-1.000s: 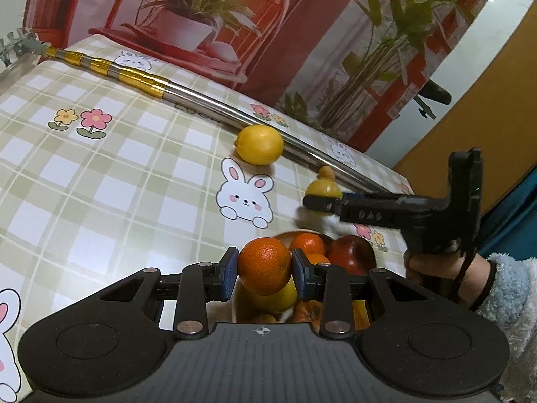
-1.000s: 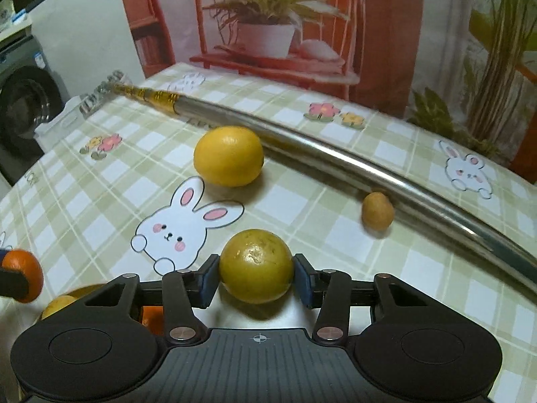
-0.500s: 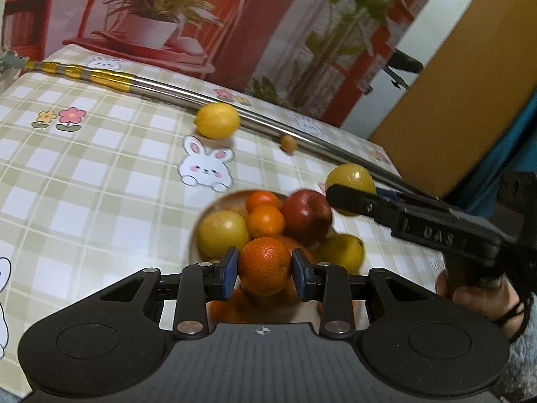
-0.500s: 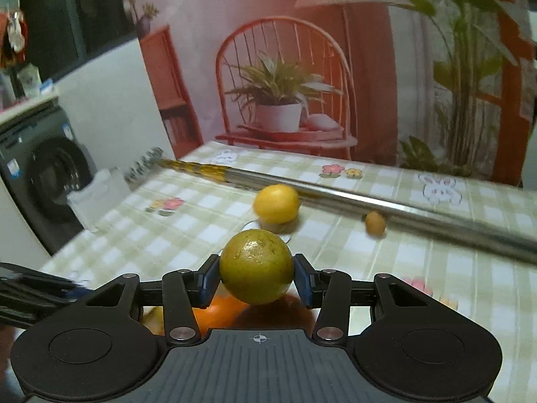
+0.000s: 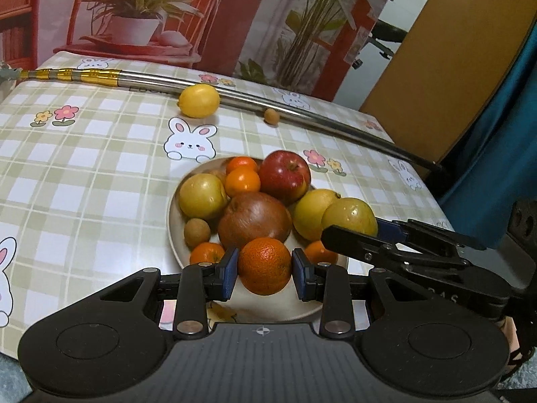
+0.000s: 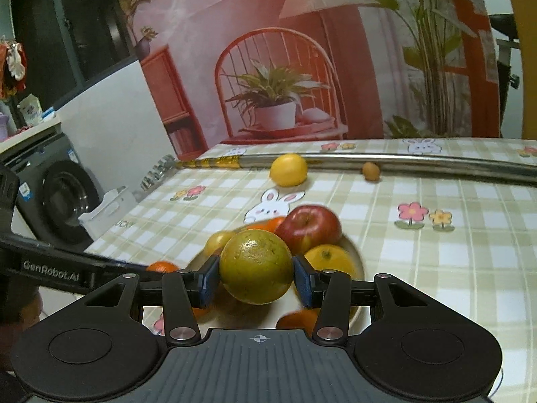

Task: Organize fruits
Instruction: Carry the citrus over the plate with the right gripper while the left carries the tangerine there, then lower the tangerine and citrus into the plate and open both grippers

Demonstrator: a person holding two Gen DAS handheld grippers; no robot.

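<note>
My left gripper point(image 5: 265, 272) is shut on an orange tangerine point(image 5: 265, 265), held over the near part of a beige plate point(image 5: 173, 225) piled with fruit. My right gripper point(image 6: 256, 277) is shut on a yellow-green citrus fruit point(image 6: 256, 265) above the plate's point(image 6: 357, 262) right side; in the left wrist view that same yellow-green fruit point(image 5: 349, 216) hangs by the plate's right edge. On the plate lie a red apple point(image 5: 285, 176), a brown onion-like fruit point(image 5: 255, 220), a yellow pear point(image 5: 203, 196) and small tangerines. A lemon point(image 5: 199, 100) and a small brown fruit point(image 5: 271, 116) rest on the cloth further back.
A long metal pole point(image 5: 302, 114) with gold bands lies across the far side of the checked tablecloth point(image 5: 84, 174). A washing machine point(image 6: 57, 198) stands left of the table. The table's right edge drops off near a blue curtain point(image 5: 496, 134).
Both grippers pulled back and rose with their fruit; the whole plate has come into view. The right gripper carried the yellow-green fruit from the far cloth to the plate's right side.
</note>
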